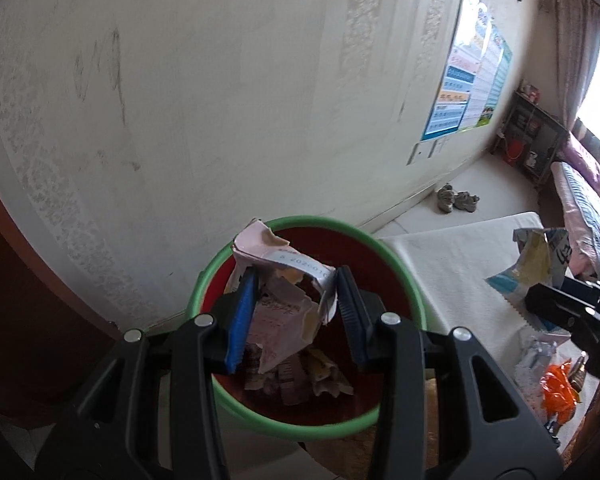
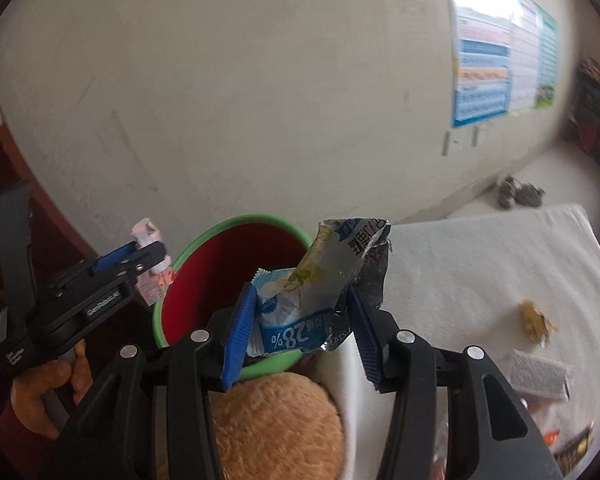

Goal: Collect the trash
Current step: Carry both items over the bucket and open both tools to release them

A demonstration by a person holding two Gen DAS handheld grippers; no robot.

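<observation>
Two black arms with blue pads belong to the left gripper (image 1: 296, 312), and they are squeezing a crumpled pink paper box (image 1: 278, 276). It is hanging right over a red bin with a green rim (image 1: 404, 276). More torn paper bits (image 1: 296, 376) are lying at the bottom of the bin. Off to the right, a white cloth (image 1: 452, 264) is covering a table, and an orange wrapper (image 1: 560, 392) is lying on it. Two shoes (image 1: 458, 199) are sitting on the floor by the wall.

Next, in the right wrist view, the right gripper (image 2: 302, 320) is pinching a blue and silver snack bag (image 2: 300, 312). The bag is sticking up just above the near edge of the bin (image 2: 168, 280). A fuzzy brown toy (image 2: 272, 424) is sitting right under the gripper. On the left, a hand (image 2: 48, 384) is holding the left gripper (image 2: 150, 252), and the pink box (image 2: 153, 280) is beside the bin's rim. A small yellow wrapper (image 2: 536, 320) and a gray packet (image 2: 538, 374) are lying on the white cloth (image 2: 480, 264).
</observation>
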